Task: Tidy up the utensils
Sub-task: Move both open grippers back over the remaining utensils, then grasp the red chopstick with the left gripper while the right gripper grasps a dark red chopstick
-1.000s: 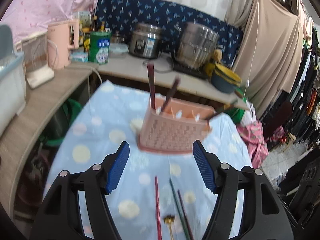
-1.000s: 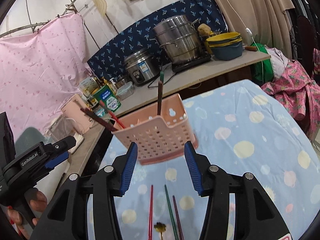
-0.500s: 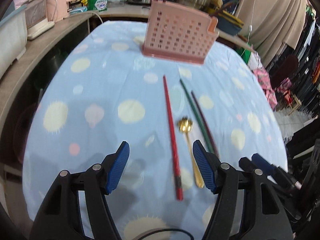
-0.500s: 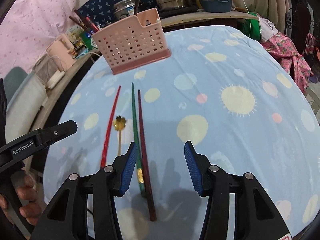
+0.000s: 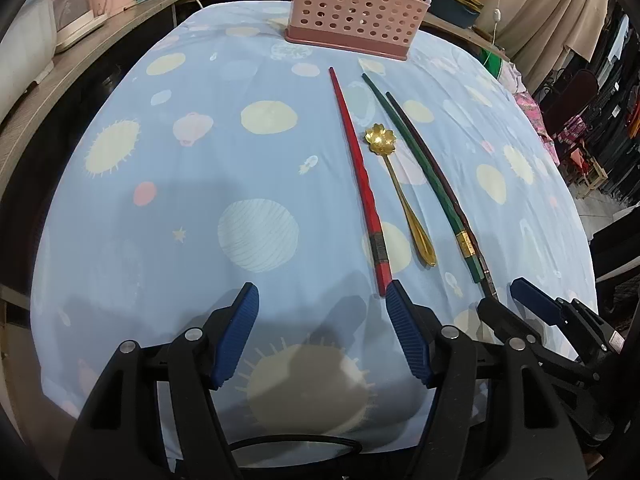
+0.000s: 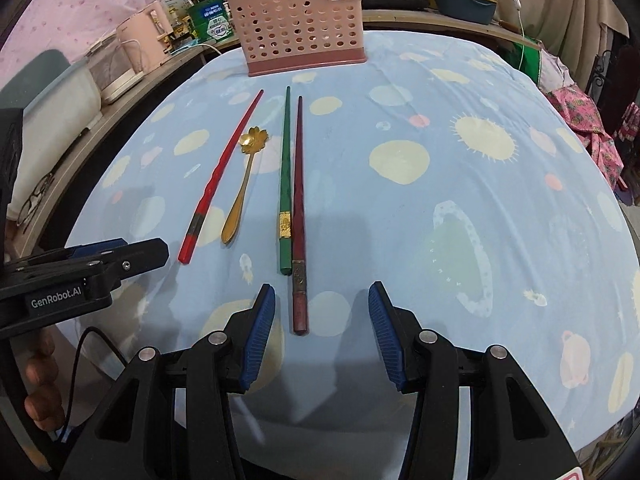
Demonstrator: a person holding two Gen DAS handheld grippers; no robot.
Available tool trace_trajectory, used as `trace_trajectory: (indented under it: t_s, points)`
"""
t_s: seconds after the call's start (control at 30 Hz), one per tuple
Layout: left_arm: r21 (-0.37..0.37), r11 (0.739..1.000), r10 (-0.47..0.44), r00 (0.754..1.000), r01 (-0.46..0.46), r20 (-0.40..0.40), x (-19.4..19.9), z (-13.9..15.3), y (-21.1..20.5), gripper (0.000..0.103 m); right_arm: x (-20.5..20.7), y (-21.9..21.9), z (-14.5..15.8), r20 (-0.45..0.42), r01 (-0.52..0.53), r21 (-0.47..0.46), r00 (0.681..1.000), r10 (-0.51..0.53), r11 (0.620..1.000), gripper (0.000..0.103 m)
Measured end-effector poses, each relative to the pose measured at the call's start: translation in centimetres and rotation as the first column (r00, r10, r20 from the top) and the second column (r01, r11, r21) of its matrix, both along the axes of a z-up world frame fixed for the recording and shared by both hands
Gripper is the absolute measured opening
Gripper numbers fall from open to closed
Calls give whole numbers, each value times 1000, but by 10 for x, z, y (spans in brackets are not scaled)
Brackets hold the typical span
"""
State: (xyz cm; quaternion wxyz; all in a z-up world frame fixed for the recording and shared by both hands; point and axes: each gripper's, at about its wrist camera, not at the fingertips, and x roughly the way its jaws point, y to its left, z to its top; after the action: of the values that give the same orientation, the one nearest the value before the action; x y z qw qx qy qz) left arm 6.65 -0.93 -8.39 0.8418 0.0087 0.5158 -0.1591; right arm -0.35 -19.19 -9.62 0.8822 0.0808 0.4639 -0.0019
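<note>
1. The left gripper (image 5: 322, 296) is hanging low over the cloth-covered table (image 5: 160, 208), well short of the pink basket (image 5: 356, 8); its jaws are standing apart with nothing between them; its right-hand fingertip is sitting just at the near end of the red chopstick (image 5: 360, 172).
2. Rightwards from there, the gold spoon (image 5: 394, 184), the green chopstick (image 6: 285, 176) and the dark red chopstick (image 6: 298, 208) are lying side by side; all are pointing lengthwise toward the basket, bowl and tips on the basket side.
3. The right gripper (image 6: 322, 296) is sitting furthest from the basket; its fingers are apart and empty; the dark red chopstick's near end is lying between them, off toward the left finger, its length running straight away from them; I judge this hand the nearer for that stick, and the left for the red one.
</note>
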Motion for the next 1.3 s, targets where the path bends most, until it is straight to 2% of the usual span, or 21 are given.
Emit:
trace_trajectory:
  t_s: [0.13,0.3,0.77,0.97,1.03,1.13,1.23,1.3]
  points:
    - [3,1000,-16,1000,16,1,-2,0,-5,63,-1,2,-1,5,-4,-13,1000,4,1000,48]
    - [14,999,-36,999,36,1,-3,-3,-12,63,-1,-7,-2,13,33,-7,999,-33,999,34]
    - [53,998,-40,999,38,28,7,-8,-23,61,12,-8,-2,27,31,-15,999,-31,999,22]
    - [77,996,-45,998,41,51,9,-8,-27,50,14,-7,-2,31,23,-12,999,-23,1000,16]
    - [86,995,-48,997,42,62,9,-8,-28,43,14,-7,-2,31,21,-11,999,-21,1000,14]
    - [84,996,-46,997,40,66,10,-8,-27,24,15,-6,-2,31,13,-11,999,-12,1000,10]
    - [64,997,-43,997,39,57,12,-7,-24,10,15,-6,-2,31,11,-8,999,-10,1000,9]
    - [49,998,-40,998,38,49,13,-7,-21,7,15,-6,-2,30,10,-6,1000,-9,1000,9]
